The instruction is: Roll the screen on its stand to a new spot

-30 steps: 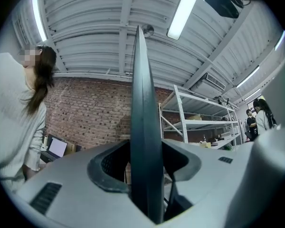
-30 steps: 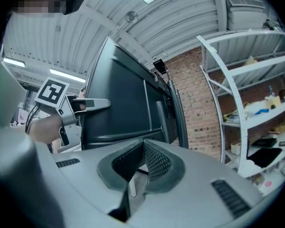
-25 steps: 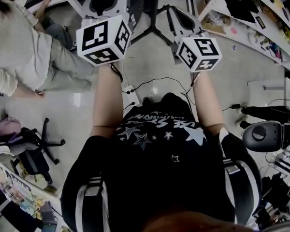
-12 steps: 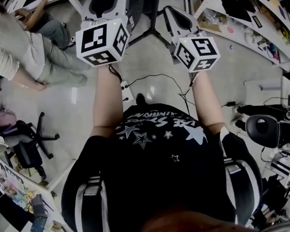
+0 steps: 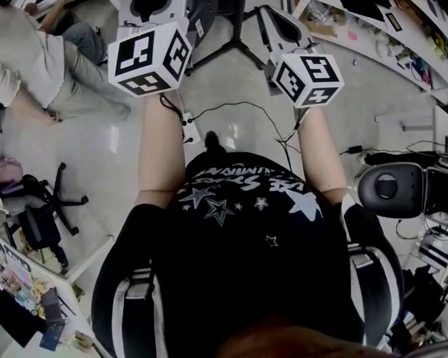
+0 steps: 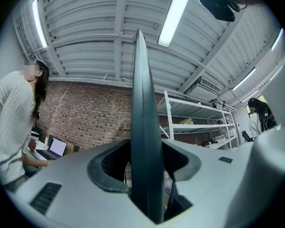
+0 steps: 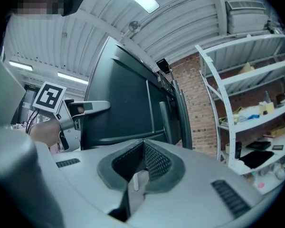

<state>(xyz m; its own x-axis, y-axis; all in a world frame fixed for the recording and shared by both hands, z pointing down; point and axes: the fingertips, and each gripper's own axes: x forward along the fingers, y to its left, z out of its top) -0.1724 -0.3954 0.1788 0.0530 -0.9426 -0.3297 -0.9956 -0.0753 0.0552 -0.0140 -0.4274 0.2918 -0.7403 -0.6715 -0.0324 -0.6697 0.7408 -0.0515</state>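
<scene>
Left gripper (image 6: 144, 164) clamped on the thin near edge of the dark screen (image 6: 141, 99), screen upright on the far side straight ahead, its black stand (image 5: 237, 30) on the floor beyond both arms, right gripper (image 7: 142, 161) just right of the screen, jaws pinched together, person (image 5: 24, 51) far left

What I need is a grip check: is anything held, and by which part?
Left tongs clamp the screen by its thin edge; right tongs shut, empty.
</scene>
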